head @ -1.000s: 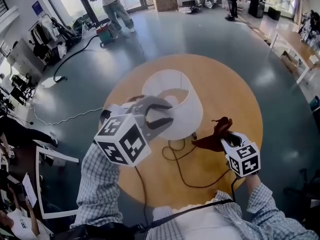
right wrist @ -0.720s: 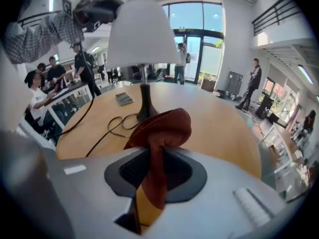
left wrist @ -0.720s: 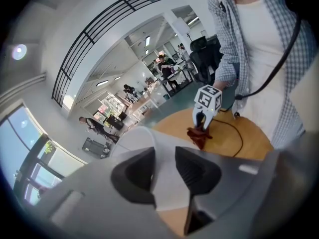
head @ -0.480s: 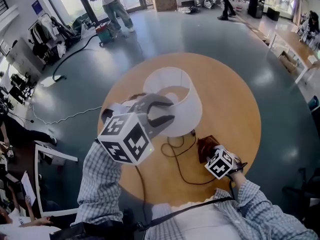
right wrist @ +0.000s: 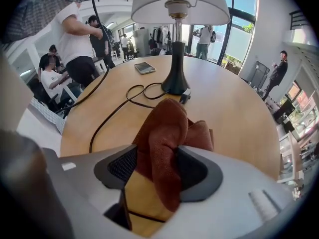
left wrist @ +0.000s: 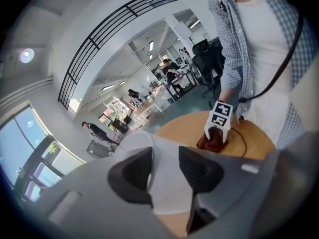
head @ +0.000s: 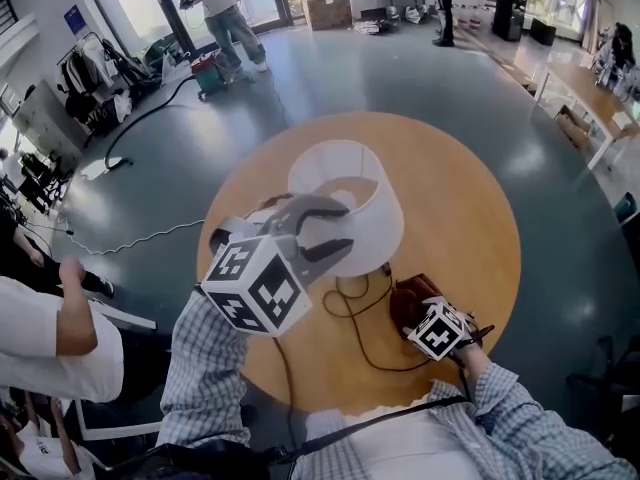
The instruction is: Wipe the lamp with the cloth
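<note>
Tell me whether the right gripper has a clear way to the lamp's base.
Probably yes: only bare table and the looped cord lie between the right gripper and the lamp base. Its jaws have just been opening, with the cloth between them.

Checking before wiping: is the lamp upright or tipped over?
Upright: the lamp stands on its base on the table, shade straight above.

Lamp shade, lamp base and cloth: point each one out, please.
Lamp shade [head: 382,218]: head view, on its outer side wall.
Lamp base [right wrist: 174,86]: right gripper view, on the dark flared foot.
Cloth [right wrist: 162,133]: right gripper view, on its raised front fold.
</note>
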A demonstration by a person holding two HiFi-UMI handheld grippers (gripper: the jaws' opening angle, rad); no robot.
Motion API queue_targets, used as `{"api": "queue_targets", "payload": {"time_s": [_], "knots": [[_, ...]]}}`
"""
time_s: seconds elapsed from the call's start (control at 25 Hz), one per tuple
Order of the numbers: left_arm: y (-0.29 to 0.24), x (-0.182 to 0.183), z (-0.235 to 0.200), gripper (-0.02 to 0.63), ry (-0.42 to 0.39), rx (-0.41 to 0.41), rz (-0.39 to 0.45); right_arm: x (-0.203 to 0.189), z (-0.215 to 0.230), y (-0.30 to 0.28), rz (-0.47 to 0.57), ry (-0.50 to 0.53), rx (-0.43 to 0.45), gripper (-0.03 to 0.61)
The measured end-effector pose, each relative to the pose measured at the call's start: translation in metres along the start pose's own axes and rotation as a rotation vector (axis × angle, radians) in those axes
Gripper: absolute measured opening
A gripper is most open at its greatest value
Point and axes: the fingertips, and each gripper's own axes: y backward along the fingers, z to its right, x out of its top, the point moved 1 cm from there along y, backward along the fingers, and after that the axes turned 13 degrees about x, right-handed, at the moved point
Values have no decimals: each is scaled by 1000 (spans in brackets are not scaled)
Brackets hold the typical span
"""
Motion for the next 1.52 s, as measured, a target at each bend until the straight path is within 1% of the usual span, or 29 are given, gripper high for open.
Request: {"api": "queue_targets", "payload": {"time_s": [0.2,0.36,0.76,0.92,1.12,1.52], "knots": [[4,5,-6,195,35,27,38,3,5,4,29,-17,-18,276],[6,1,-12,209,66,50,45,5,10,5,41,-12,-30,275],[5,-6,-20,209,94,62,40,6,8,12,58,-17,-37,259],[3,-5,-22,209,95,66,43,3,10,14,53,-19,-37,259],[0,-7,-26,209,93,72,35,8,12,16,70,-20,-32,256],[-2,-12,-33,209,131,90,47,12,11,15,80,-13,-28,252]]}}
